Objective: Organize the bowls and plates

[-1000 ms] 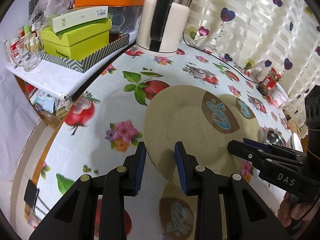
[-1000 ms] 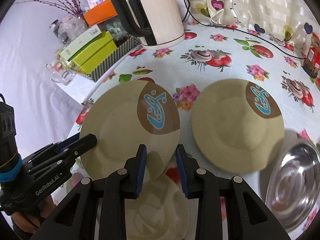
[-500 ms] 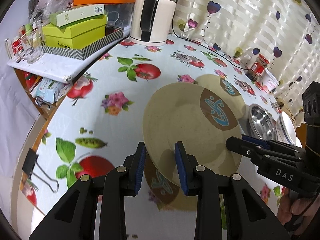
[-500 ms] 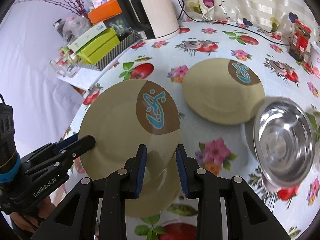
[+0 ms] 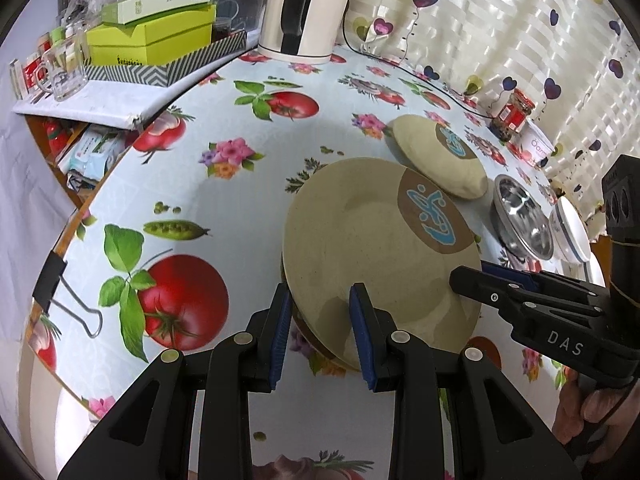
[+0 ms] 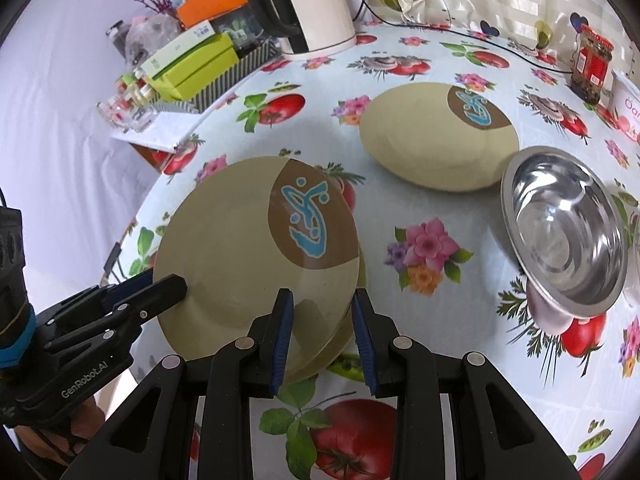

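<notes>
Fruit-print tablecloth [image 5: 224,208], heart-pattern curtain [image 5: 500,32]

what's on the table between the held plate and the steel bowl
Only bare tablecloth, with a printed pink flower, lies between the held plate and the steel bowl; no dish sits there. The right wrist view shows it best.

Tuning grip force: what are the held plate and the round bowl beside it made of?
Held plate: looks like matte ceramic or melamine, beige and speckled with dull glare; can't tell which. Bowl: polished stainless steel, judging by mirror-like reflections and a thin rolled rim.
</notes>
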Available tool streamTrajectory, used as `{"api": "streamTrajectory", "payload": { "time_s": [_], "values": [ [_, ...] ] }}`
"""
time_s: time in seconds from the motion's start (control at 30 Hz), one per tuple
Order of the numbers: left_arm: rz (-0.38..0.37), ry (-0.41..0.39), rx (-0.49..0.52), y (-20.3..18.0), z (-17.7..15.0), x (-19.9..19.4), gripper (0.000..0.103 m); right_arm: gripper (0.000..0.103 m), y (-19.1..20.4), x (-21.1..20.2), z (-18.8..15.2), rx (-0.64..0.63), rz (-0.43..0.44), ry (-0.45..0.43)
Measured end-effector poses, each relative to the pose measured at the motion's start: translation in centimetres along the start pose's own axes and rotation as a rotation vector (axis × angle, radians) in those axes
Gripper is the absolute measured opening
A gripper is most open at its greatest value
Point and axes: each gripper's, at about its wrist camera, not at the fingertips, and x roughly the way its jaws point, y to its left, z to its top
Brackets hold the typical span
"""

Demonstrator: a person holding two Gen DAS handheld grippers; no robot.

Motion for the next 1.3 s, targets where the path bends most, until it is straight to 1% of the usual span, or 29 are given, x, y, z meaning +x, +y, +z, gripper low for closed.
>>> {"api": "streamTrajectory", "payload": {
  "time_s": [0.3,0.6,0.83,1.07,1.3],
  "values": [
    [0.002,0.023,0.002,-0.1,-0.5,0.7,0.031,0.029,-0.3,0.8,-0.5,-0.002,-0.015,0.024],
    [0.016,0.022,0.009,-0.2,-0.4,1.0,0.031,0.03,-0.1,1.4,-0.5,-0.027,-0.041,0.027],
    [0.018,0.027,-0.003,0.1,-0.6,1.2,0.031,0.03,0.2,1.3,-0.5,-0.054,-0.053,0.017],
    [0.019,-0.006,-0.011,0.6,-0.3,0.6,0.031,0.03,0.1,0.2,-0.3,-0.055,-0.057,-0.033],
    [0.013,-0.018,-0.019,0.6,-0.2,-0.1,0.031,0.03,-0.1,-0.1,-0.4,-0.048,-0.045,-0.041]
  ]
}}
